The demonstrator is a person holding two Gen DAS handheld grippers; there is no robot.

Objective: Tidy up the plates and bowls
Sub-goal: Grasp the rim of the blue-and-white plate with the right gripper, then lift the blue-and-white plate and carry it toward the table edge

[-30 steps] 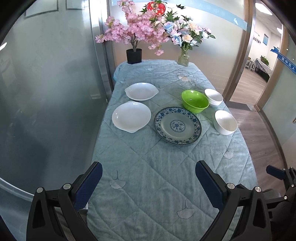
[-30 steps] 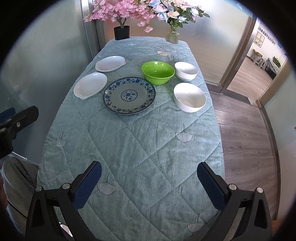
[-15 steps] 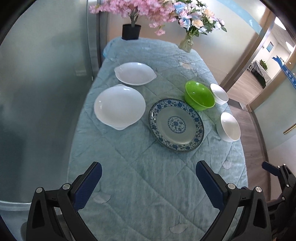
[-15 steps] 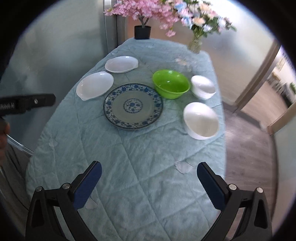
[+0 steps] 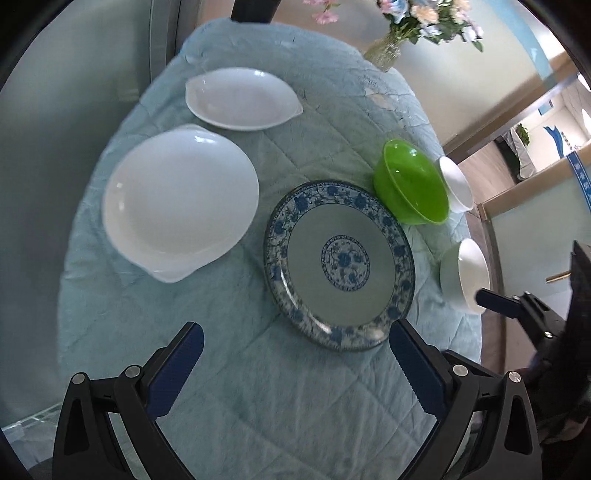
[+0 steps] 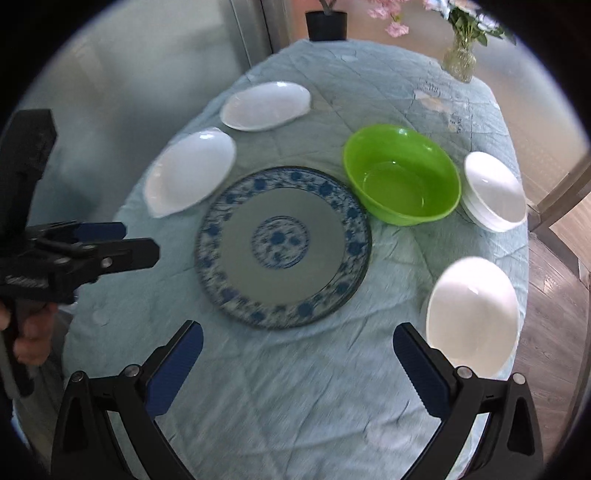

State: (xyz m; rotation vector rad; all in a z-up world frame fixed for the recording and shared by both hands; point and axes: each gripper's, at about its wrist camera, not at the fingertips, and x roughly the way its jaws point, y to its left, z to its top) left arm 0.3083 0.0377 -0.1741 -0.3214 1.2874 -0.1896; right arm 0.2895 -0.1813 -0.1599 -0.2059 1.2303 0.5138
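A blue-patterned plate (image 5: 338,264) (image 6: 282,245) lies in the middle of the table. Two white handled dishes lie left of it, the near one (image 5: 179,201) (image 6: 190,171) and the far one (image 5: 242,98) (image 6: 266,105). A green bowl (image 5: 412,182) (image 6: 402,173) stands right of the plate. A white bowl stack (image 5: 458,182) (image 6: 493,192) and a single white bowl (image 5: 467,275) (image 6: 471,310) stand at the right edge. My left gripper (image 5: 295,354) is open and empty, just short of the plate. My right gripper (image 6: 297,350) is open and empty, short of the plate and single bowl.
The table (image 5: 280,398) (image 6: 295,387) wears a quilted teal cloth. A glass flower vase (image 5: 384,53) (image 6: 460,59) and a black plant pot (image 6: 325,24) stand at the far end. A glass wall runs along the left; wood floor (image 6: 550,317) lies right.
Both grippers have moved forward and down toward the dishes, which now appear much larger. Both stay open. The dishes have not moved.
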